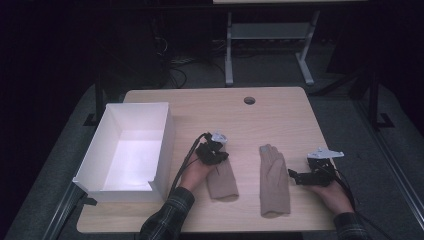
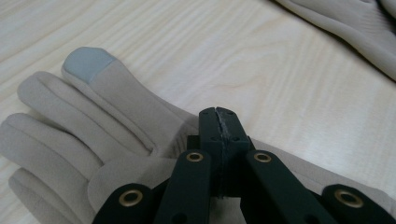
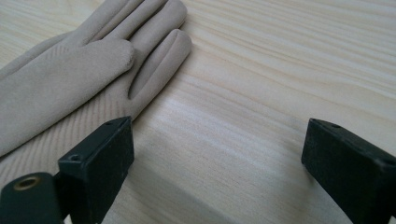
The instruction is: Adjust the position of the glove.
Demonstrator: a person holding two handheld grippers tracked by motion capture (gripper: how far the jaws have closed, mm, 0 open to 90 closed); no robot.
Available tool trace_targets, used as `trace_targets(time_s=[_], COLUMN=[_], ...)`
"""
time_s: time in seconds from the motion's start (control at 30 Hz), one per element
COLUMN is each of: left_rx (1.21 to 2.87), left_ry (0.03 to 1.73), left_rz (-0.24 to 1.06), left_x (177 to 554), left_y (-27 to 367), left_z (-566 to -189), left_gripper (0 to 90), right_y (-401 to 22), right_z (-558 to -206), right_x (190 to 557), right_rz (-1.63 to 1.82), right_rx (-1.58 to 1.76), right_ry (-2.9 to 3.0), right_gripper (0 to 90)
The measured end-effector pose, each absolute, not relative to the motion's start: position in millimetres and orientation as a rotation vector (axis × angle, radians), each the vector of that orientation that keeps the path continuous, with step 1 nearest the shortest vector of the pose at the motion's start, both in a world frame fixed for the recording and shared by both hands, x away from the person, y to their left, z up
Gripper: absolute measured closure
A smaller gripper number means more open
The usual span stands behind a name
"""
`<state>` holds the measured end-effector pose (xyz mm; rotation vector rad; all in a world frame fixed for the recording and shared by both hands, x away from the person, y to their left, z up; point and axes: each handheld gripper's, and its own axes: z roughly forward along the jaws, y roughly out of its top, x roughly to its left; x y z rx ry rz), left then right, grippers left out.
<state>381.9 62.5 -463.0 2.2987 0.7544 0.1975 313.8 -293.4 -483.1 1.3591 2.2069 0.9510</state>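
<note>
While both gloves lie on the table [image 1: 280, 107], our left tongs [image 2: 219, 114] are closed above one glove [image 2: 116, 121]; right tongs [image 3: 217, 154] gape; box [image 1: 162, 145] empty.

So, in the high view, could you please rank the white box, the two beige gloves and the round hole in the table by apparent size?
1. White box, clearly largest.
2. Right-hand glove, lying flat in full length.
3. Left-hand glove, which looks shorter, though the left tongs cover its finger end, so that is unsure.
4. Table hole, smallest.
</note>
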Motion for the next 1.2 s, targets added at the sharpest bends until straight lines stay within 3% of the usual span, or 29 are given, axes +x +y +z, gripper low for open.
trace_targets(time_s=[0.6, 0.87, 1.2], left_rx=[2.326, 2.274, 2.208], left_ry=[0.605, 0.627, 0.778], left_rz=[0.126, 0.158, 0.201], left_x=[355, 351, 341], left_y=[33, 55, 103], left_z=[-463, -441, -442], left_gripper=[89.6, 75.3, 58.2], right_y=[-294, -294, -293], right_z=[-483, -483, -483], right_x=[314, 314, 314], right_rz=[0.951, 0.952, 0.952], right_rx=[1.353, 1.351, 1.349], right_ry=[2.206, 2.210, 2.214], right_gripper=[8.9, 8.9, 8.9])
